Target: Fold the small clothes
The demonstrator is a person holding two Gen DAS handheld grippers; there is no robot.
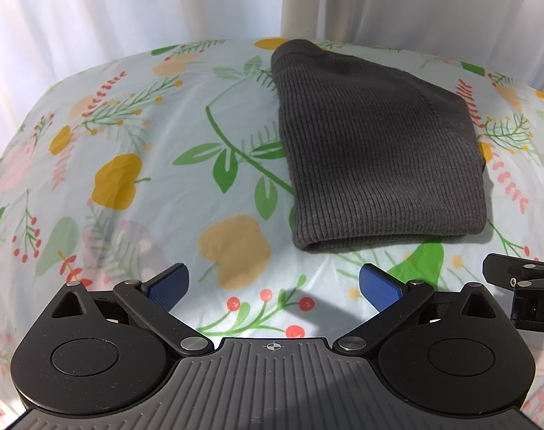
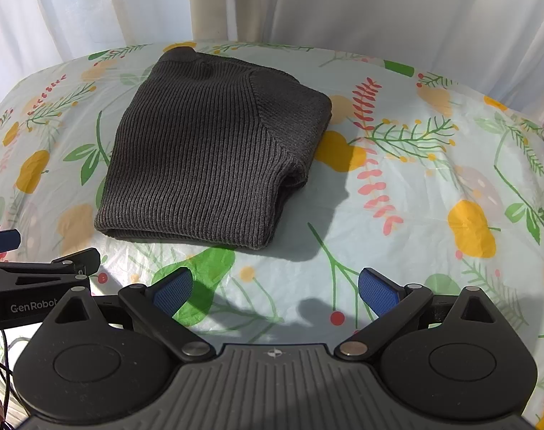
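A dark grey ribbed knit garment (image 2: 207, 150) is lying folded into a compact bundle on the floral tablecloth (image 2: 433, 186), ahead of both tongs and apart from them. The left gripper (image 1: 273, 286) is hovering with its jaws spread wide and gripping nothing, the bundle sitting ahead and to its right. The right gripper (image 2: 275, 288) is likewise gaping empty, the bundle ahead and to its left. Both seem to be holding off because the fold looks finished.
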